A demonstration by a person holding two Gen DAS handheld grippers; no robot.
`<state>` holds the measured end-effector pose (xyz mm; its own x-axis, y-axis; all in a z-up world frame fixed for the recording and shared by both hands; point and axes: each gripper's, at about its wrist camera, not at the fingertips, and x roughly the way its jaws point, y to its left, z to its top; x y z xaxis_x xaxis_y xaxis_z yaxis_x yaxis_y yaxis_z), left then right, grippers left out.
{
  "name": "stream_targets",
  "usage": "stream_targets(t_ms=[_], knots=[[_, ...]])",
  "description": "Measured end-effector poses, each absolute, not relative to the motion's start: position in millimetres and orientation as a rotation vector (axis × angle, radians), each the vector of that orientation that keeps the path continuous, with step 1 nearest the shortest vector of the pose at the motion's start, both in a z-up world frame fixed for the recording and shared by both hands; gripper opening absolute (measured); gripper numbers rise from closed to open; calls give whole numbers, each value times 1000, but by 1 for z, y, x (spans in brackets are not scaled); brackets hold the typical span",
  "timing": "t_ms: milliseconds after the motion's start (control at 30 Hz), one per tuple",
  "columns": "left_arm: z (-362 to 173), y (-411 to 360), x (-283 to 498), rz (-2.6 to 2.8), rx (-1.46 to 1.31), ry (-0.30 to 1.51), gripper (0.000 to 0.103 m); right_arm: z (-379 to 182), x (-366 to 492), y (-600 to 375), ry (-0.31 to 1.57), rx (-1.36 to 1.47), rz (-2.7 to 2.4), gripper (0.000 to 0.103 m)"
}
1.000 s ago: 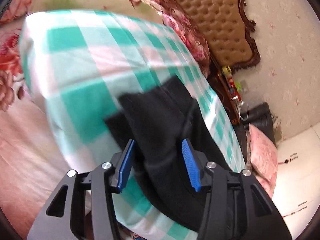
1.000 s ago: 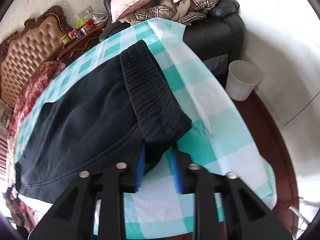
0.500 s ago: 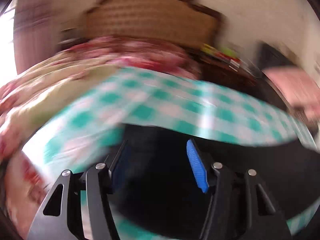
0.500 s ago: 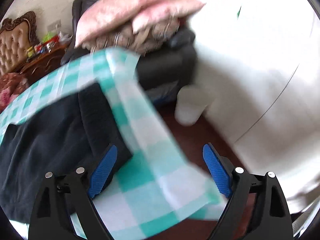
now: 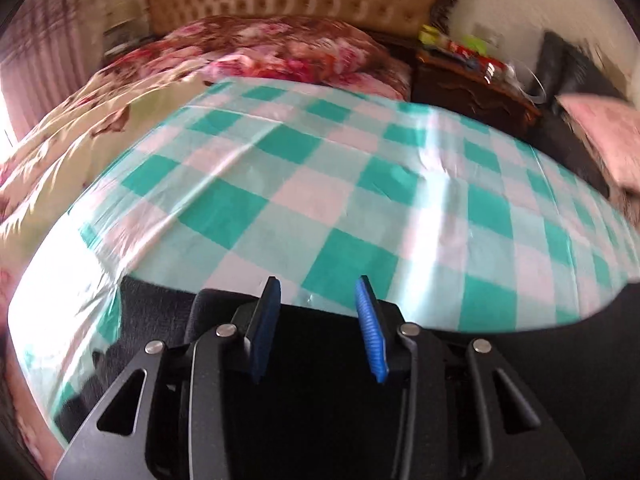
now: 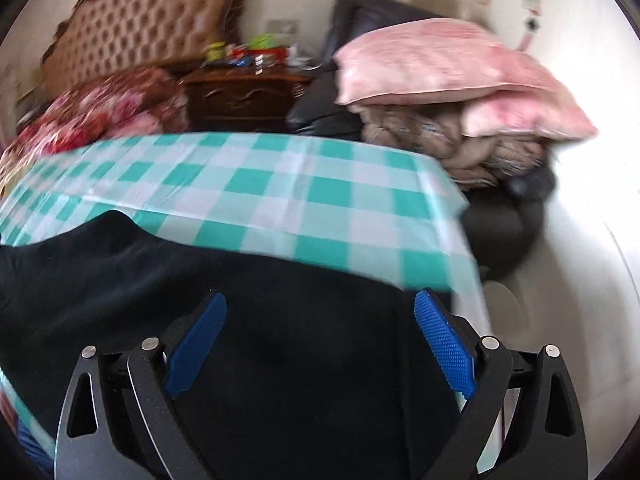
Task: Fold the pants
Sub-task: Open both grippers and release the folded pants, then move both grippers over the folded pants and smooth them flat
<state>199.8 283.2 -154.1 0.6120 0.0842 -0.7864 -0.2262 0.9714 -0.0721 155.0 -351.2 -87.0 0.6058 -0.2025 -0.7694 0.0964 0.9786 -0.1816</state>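
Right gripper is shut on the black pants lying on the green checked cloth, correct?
Not quite. In the right wrist view the right gripper is open, its jaws spread wide above the black pants, gripping nothing. The pants do lie on the green checked cloth.

Nightstand clutter blurred, unidentifiable

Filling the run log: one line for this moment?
left gripper: open | right gripper: open | black pants: on checked cloth, unheld
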Motion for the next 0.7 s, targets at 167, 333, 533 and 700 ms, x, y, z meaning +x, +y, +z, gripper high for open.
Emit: stream_targets(t_ms=[167, 333, 533, 700], knots=[[-125, 243, 161, 79, -160, 776, 37, -124, 177, -400, 1000, -33, -351, 96], [-118, 205, 148, -5, -178, 763, 27, -131, 173, -399, 993, -41, -433, 97], [-138, 169, 151, -93, -140, 853, 27, -128, 163, -401, 951, -1, -429, 97], [-174, 197, 158, -13, -226, 918, 26, -98, 114, -383, 834, 31, -350, 97]])
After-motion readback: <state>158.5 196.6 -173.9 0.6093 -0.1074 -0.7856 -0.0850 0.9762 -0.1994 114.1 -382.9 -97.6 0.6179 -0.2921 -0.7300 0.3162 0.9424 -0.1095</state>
